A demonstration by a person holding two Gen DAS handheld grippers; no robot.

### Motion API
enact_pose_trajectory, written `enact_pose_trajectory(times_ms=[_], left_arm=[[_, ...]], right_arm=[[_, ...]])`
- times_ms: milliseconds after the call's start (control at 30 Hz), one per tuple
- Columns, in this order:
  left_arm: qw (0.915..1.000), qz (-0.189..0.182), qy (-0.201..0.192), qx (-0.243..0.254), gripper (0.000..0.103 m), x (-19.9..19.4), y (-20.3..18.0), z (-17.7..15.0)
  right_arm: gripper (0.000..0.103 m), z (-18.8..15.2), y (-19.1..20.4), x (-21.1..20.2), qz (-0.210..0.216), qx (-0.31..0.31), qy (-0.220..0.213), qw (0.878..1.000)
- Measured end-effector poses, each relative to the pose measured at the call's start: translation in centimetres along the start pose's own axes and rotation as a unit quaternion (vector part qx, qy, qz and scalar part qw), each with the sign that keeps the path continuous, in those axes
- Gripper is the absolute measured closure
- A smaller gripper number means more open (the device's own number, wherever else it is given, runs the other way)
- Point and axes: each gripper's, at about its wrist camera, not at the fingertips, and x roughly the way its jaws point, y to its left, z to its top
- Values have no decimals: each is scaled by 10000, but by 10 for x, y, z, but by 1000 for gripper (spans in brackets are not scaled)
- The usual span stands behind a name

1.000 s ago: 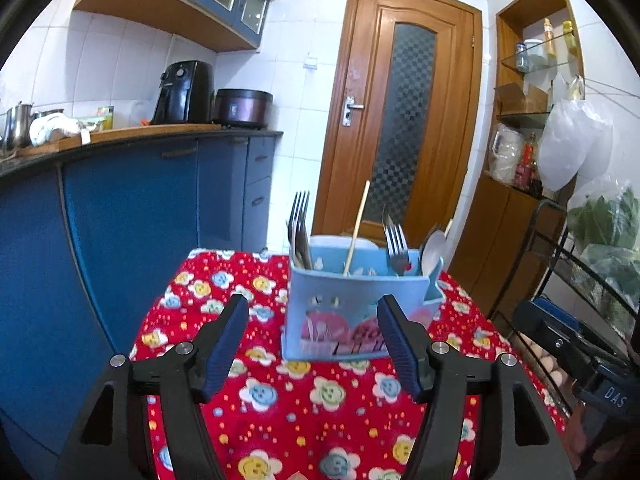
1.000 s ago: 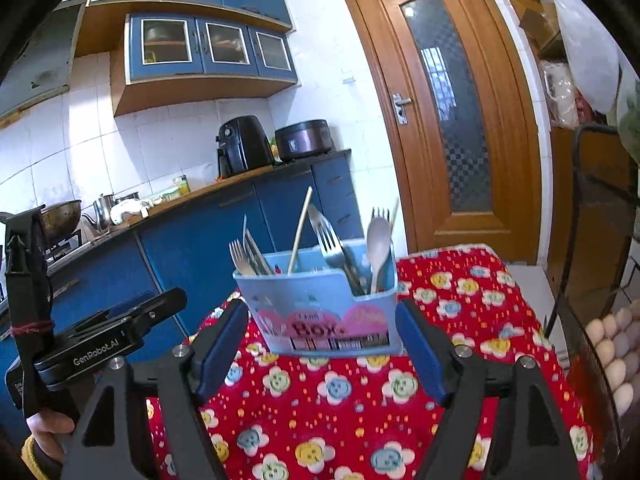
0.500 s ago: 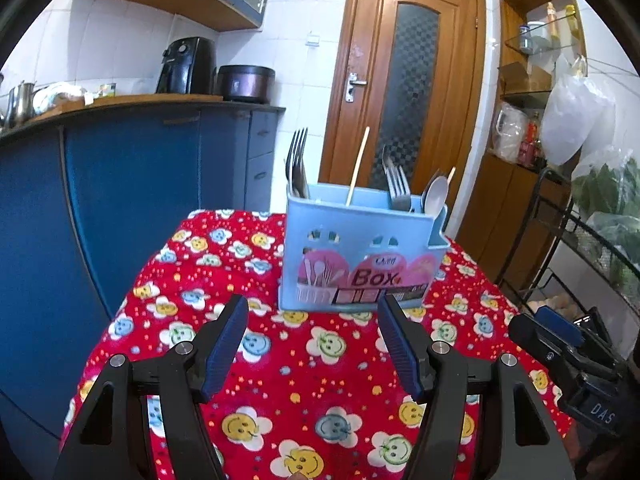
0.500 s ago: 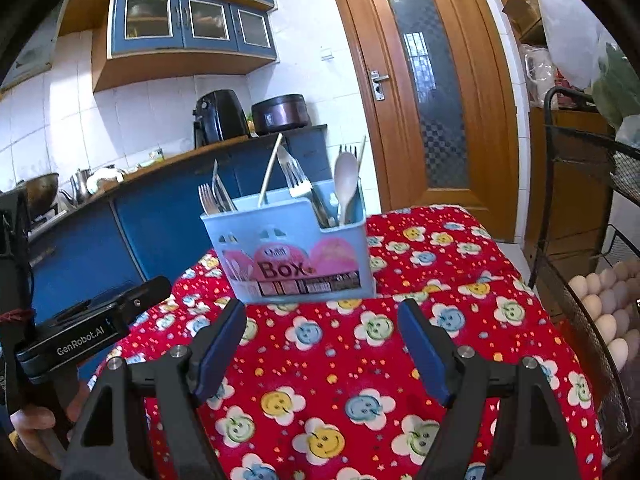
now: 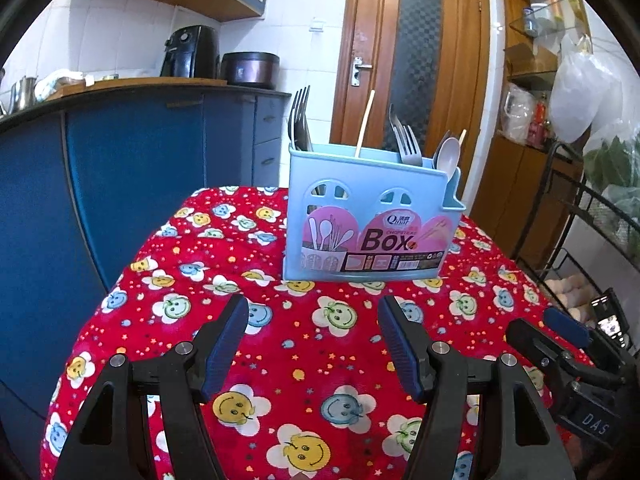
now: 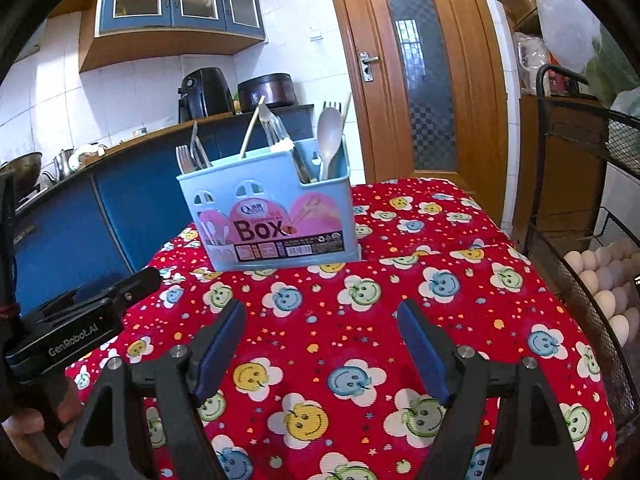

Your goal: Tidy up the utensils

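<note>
Both claws released, nothing gripped. My left claw and right claw hang over the desk, which wears a red woven cloth printed with smiley-face flowers. Ribbed blue pads on black plastic arms. The pale blue rectangular plastic utensil box stands upright on the cloth beyond both claws, arched slots in its front wall, glossy pink label. Metal forks, a thin wooden chopstick and a smooth pale plastic spoon stick up from it.
</note>
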Motion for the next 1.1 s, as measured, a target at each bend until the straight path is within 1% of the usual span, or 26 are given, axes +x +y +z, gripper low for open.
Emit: enact_pose_trajectory(times_ms=[500,1100], left_arm=[[10000,61,10,68,34,2,-4,-2],[9999,52,-39,102,35,1,-4,-1]], right_arm=[[23,-3,-6,7,-109,146,196,9996],[23,-3,-6,8,-104,152,200,9996]])
